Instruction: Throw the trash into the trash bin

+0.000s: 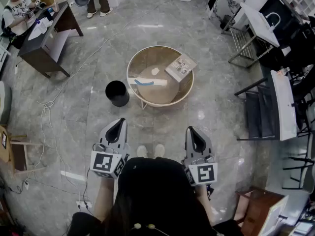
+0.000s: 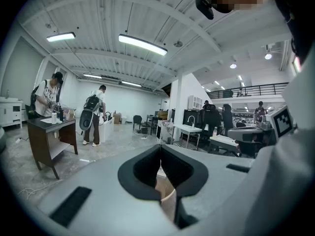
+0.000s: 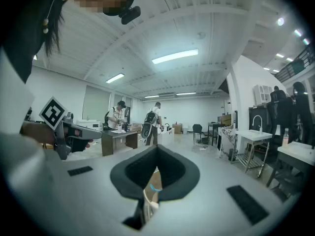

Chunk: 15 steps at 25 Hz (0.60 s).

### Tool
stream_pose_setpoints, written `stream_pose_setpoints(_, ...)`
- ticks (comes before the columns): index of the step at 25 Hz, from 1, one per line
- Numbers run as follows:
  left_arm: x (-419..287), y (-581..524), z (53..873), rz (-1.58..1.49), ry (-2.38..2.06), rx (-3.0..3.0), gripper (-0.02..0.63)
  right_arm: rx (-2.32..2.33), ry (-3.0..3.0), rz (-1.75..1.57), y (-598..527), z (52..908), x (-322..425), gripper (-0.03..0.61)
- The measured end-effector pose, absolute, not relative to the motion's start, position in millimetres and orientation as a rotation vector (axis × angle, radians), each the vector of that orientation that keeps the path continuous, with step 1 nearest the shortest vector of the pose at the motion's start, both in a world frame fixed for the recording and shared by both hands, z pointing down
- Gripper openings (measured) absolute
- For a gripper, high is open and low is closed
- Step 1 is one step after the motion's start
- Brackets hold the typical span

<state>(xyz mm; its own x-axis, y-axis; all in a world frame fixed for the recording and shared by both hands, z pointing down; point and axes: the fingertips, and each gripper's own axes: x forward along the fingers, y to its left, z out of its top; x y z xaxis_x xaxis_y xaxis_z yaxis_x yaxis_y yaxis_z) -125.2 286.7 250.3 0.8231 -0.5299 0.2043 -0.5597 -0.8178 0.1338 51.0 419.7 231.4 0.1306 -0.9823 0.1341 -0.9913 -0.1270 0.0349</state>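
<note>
A black trash bin [image 1: 117, 93] stands on the floor just left of a round wooden table [image 1: 129, 75]. On the table lie a crumpled white scrap [image 1: 155, 72], a white strip with blue ends [image 1: 150, 82] and a grey booklet [image 1: 180, 67]. My left gripper [image 1: 116, 123] and right gripper [image 1: 193, 130] are held side by side in front of me, well short of the table. Both are shut with nothing in them. In the left gripper view [image 2: 160, 149] and the right gripper view [image 3: 156, 149] the dark jaws meet at their tips. Only a sliver of the table shows below them.
A dark desk [image 1: 47, 38] with people at it stands at the far left. Cables [image 1: 47, 107] trail over the marble floor on the left. Black chairs [image 1: 261, 112] and white tables [image 1: 283, 102] line the right side. A wooden stand [image 1: 17, 154] is at the left edge.
</note>
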Motion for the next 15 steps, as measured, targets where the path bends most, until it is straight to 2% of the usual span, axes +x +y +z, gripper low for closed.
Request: stream_pose_setpoints(15, -154.2, 280.2, 252.7, 0.247, -0.845, 2.839, 0.006, 2.341, -2.036, 0.158, 410.1, 226.8, 31.5, 0.002)
